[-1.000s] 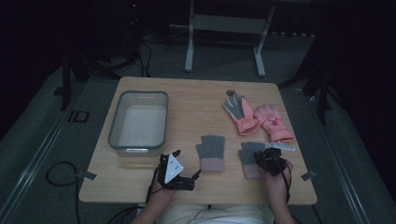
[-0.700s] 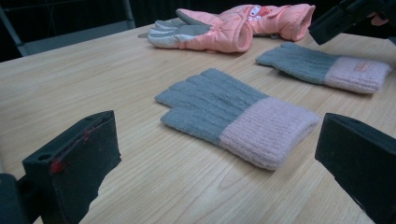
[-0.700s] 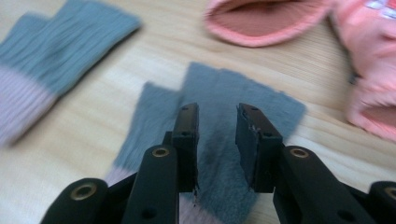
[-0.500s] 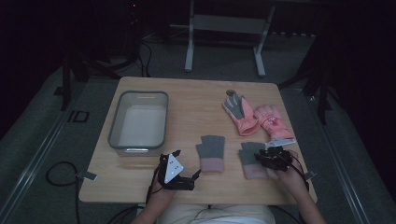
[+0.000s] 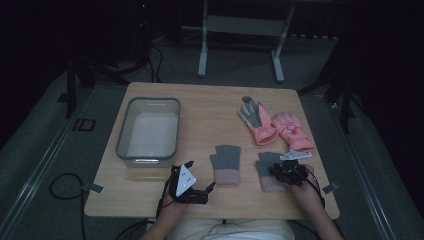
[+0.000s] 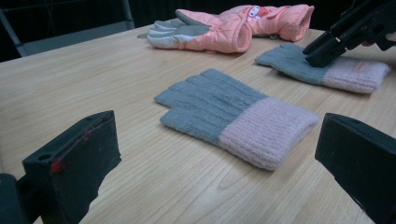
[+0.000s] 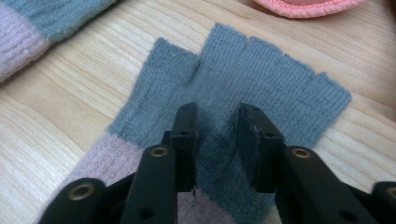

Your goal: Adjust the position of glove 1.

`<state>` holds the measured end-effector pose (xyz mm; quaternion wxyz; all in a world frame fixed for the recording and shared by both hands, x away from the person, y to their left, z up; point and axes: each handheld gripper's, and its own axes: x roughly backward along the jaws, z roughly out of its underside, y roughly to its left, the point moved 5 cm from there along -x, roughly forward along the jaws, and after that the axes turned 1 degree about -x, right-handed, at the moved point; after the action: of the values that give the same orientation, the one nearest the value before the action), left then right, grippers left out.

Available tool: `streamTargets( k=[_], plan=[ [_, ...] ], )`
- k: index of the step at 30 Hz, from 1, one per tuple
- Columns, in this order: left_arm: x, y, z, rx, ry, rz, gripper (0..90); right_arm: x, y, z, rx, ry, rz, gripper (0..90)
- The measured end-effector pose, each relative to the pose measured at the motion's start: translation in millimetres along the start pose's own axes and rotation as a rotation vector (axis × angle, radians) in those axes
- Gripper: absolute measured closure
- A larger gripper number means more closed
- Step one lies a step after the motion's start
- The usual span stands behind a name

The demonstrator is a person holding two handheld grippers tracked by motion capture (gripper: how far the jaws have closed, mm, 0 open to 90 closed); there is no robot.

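Two grey knit gloves with pink cuffs lie flat near the table's front edge. My right gripper points down on the right-hand glove. Its jaws have just been closing and stand narrow, with a fold of the grey fabric pinched between them beside the cuff. My left gripper rests low on the table, open wide, with nothing between its jaws. It faces the other knit glove, which lies a little way ahead of its jaws.
A pair of pink padded gloves lies behind the knit ones at the right. A clear plastic bin stands at the table's left. Bare wood runs between them.
My right hand has shifted slightly over the right-hand knit glove, its forearm now slanting in from the right. The left gripper and both gloves lie where they were.
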<state>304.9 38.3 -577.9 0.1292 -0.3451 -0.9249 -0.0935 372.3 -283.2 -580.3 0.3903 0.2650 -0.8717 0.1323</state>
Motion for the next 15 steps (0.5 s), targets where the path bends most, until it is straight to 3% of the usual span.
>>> streamTargets(
  k=[7,15],
  plan=[
    [-0.1,0.0,0.0,0.004,-0.002,-0.001,0.0,-1.1,4.0,0.6,-0.027,-0.020,0.041,82.8],
    [0.1,-0.2,-0.1,0.004,-0.005,-0.003,0.0,6.5,2.6,-2.9,-0.109,-0.028,0.071,85.3]
  ],
)
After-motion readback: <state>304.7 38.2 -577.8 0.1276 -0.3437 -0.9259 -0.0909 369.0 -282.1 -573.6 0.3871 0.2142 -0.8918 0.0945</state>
